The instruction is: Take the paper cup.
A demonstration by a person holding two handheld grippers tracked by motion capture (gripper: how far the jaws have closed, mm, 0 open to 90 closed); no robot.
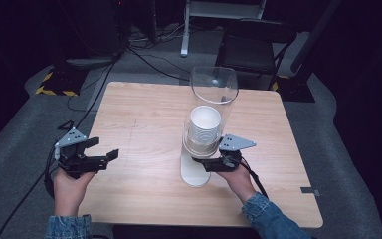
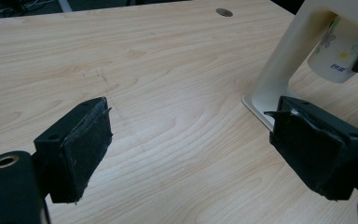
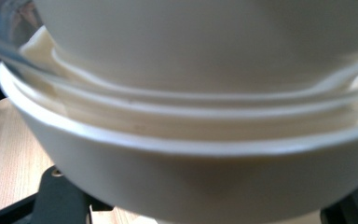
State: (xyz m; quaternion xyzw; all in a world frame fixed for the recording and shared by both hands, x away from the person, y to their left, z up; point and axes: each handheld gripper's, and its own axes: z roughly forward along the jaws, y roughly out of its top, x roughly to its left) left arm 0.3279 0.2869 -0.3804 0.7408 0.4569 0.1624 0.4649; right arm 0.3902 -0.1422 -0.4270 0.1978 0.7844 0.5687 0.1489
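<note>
Clearly the left tool gapes over grained wood; right tool's state beneath the clear tube is unclear.

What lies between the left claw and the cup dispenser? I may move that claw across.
Bare wooden table lies between the left claw and the cup dispenser, as the high view and left gripper view show.

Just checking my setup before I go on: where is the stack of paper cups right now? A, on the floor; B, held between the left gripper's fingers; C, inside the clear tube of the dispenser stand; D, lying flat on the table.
C: the high view shows the paper cups stacked inside the clear tube, which stands upright on the table.
</note>
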